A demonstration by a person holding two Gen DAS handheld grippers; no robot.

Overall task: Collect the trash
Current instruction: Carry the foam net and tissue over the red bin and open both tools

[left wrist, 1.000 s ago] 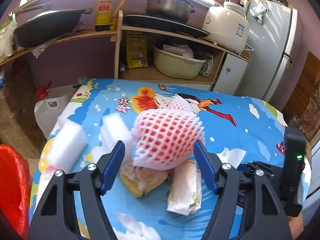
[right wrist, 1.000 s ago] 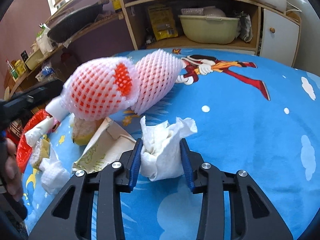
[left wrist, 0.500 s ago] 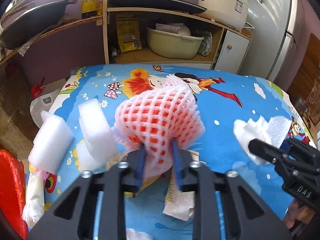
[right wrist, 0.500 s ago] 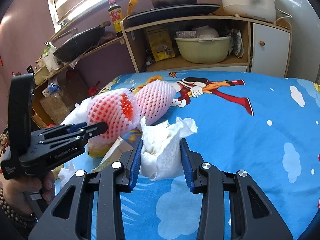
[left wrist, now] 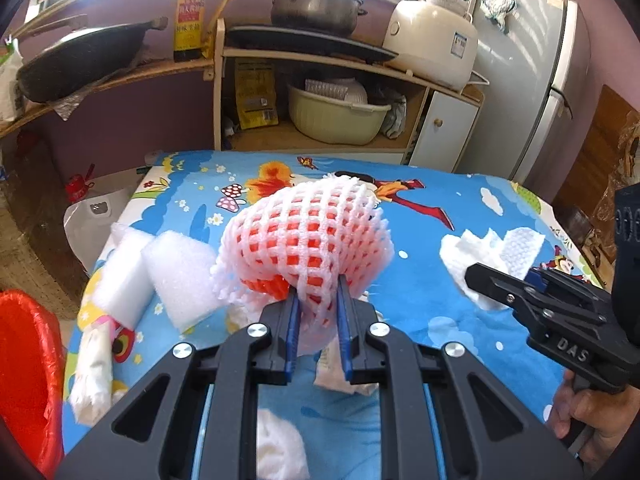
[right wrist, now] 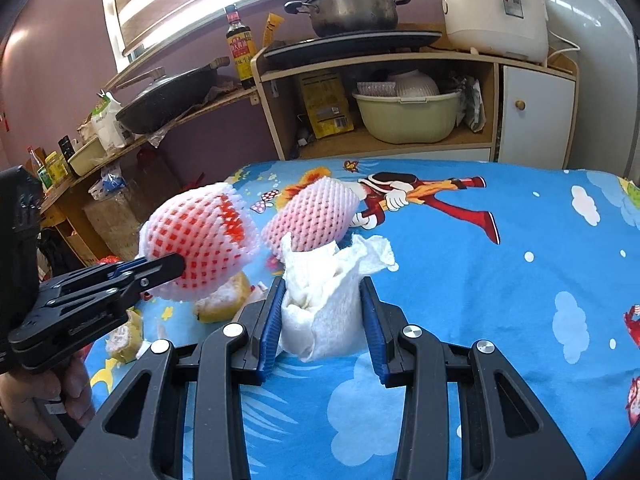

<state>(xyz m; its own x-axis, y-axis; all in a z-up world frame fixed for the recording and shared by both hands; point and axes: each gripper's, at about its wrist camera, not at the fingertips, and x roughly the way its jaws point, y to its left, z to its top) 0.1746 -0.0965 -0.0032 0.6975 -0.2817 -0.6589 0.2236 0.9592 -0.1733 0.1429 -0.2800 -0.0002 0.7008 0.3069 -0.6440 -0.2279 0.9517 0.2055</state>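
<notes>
— Where does your left gripper [left wrist: 318,304] sit?
— Your fingers [left wrist: 291,332] pinch the near edge of a foam net sleeve [left wrist: 308,236], lifted over the desk [left wrist: 420,292]. Left of it lie two foam blocks [left wrist: 160,276] on the desk; a bin [left wrist: 24,380] stands beyond the desk's left edge.
— And your right gripper [right wrist: 322,316]?
— It is to the right of the left one, clamped on a crumpled paper towel [right wrist: 326,296]. Behind the towel, a second net sleeve [right wrist: 312,220] rests on the desk.
— Behind the desk?
— A shelf unit [left wrist: 320,64]: a pot [left wrist: 316,2] on top, a basin [left wrist: 336,114] inside, a rice cooker [left wrist: 432,48] to the pot's right.
</notes>
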